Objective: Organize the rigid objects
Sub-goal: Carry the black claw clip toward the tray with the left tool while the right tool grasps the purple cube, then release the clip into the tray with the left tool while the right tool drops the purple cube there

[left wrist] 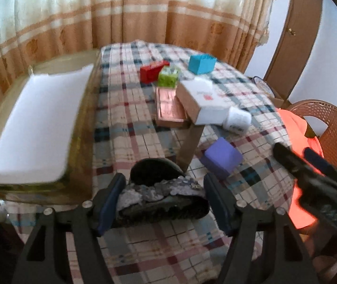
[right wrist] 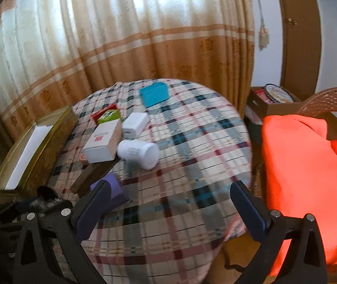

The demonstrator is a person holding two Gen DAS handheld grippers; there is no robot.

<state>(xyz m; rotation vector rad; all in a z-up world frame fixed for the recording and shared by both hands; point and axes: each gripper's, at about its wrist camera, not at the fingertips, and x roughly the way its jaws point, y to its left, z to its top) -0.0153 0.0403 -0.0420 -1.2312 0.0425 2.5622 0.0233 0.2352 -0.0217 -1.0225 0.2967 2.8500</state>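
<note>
1. The left gripper (left wrist: 162,203) pinches a dark, rough rock-like thing (left wrist: 161,189) between its two pads. It sits low over the near edge of the table (left wrist: 125,127). It looks lumpy, black and grey, with a crusty top, but it is blurry, so I cannot tell just what it is
2. I think the step now is carrying this thing to the gold tray (left wrist: 80,127) with the white inside, at the left edge of the table. The next move needs a swing to the left, up over the tray's wall, then a soft set down and letting go
3. The right gripper (right wrist: 168,203) has its jaws spread wide with nothing between them. It hangs over the near right part of the table, close to the purple block (right wrist: 111,189)
4. Other things wait in the middle of the table: a white and brown box (left wrist: 201,99) lying partly on a pink flat box (left wrist: 168,108), a white bottle (right wrist: 140,153) on its side touching the box, a red block (left wrist: 153,71), a green block (left wrist: 168,78) and a blue box (left wrist: 201,64) near the far edge
5. An orange cloth (right wrist: 305,179) lies on a chair past the right edge
</note>
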